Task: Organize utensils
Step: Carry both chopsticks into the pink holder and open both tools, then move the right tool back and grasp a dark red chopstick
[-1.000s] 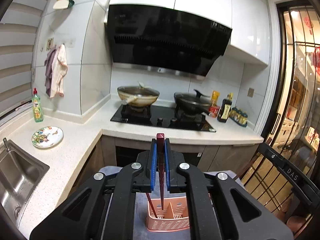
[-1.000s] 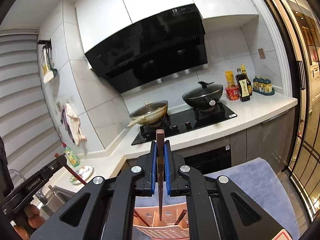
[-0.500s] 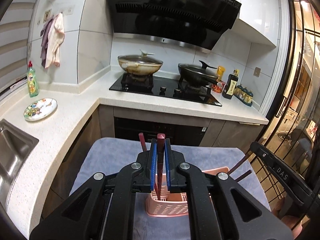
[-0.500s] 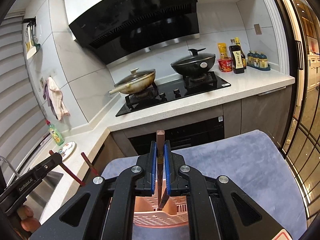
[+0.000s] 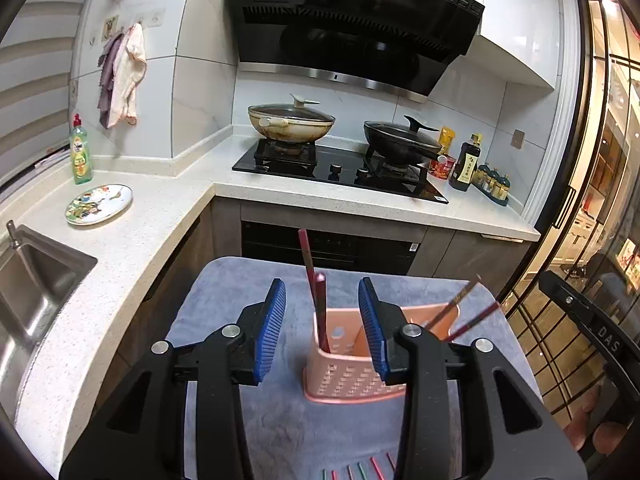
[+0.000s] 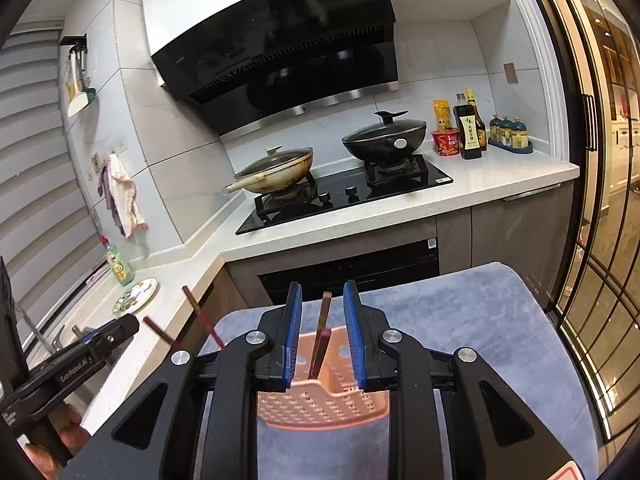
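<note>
A pink slotted utensil holder [image 5: 344,376] stands on a grey-blue cloth [image 5: 248,280]. My left gripper [image 5: 322,286] hovers just above its left compartment, jaws opening. A dark red chopstick [image 5: 321,312] stands loose between the pads beside a taller one [image 5: 307,260]. Two more chopsticks [image 5: 460,304] lean out of the right end. In the right wrist view my right gripper [image 6: 322,290] is over the holder [image 6: 324,404], jaws opening. A brown chopstick [image 6: 322,332] leans free between its pads, its tip in the holder.
Several coloured chopsticks [image 5: 360,470] lie on the cloth's near edge. A white counter [image 5: 132,240] with a sink [image 5: 36,280], a plate [image 5: 98,204] and a soap bottle [image 5: 81,152] runs along the left. Behind are a hob with two woks [image 5: 292,122] and bottles [image 5: 464,164]. A glass door [image 5: 600,200] is on the right.
Both grippers have sunk toward the pink holder and their jaws have parted. The chopstick each one clamped now stands loose in the holder.
</note>
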A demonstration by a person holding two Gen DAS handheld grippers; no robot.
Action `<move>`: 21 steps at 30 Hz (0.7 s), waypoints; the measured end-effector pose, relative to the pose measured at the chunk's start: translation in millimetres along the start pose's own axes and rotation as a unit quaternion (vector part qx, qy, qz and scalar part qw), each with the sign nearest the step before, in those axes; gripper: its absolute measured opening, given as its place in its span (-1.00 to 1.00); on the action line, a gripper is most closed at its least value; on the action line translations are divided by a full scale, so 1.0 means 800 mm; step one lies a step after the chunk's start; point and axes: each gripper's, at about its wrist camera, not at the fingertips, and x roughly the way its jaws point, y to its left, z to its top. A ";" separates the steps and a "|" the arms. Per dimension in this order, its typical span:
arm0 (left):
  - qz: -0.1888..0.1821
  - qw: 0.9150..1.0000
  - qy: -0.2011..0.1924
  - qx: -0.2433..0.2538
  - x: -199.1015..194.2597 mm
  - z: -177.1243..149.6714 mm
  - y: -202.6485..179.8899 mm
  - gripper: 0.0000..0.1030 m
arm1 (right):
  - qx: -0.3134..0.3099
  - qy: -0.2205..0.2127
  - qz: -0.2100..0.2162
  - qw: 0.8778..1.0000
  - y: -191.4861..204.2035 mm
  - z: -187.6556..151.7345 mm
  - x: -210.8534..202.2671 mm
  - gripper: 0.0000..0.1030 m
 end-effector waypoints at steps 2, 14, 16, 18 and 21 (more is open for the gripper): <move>0.004 1.000 0.000 0.005 -0.012 -0.006 -0.002 -0.28 | -0.007 0.002 0.002 1.000 0.002 -0.007 -0.013 -0.54; 0.049 0.998 0.003 0.046 -0.077 -0.063 -0.014 -0.22 | -0.052 0.028 -0.001 0.998 -0.001 -0.075 -0.095 -0.29; 0.055 0.997 0.007 0.052 -0.087 -0.079 -0.014 -0.05 | -0.057 0.034 -0.005 0.998 -0.003 -0.089 -0.106 -0.29; 0.056 0.997 0.014 0.054 -0.094 -0.093 -0.014 -0.03 | -0.064 0.040 -0.010 0.997 -0.006 -0.107 -0.117 -0.29; 0.054 0.997 0.032 0.055 -0.103 -0.122 -0.011 -0.03 | -0.073 0.060 -0.019 0.995 -0.011 -0.139 -0.129 -0.29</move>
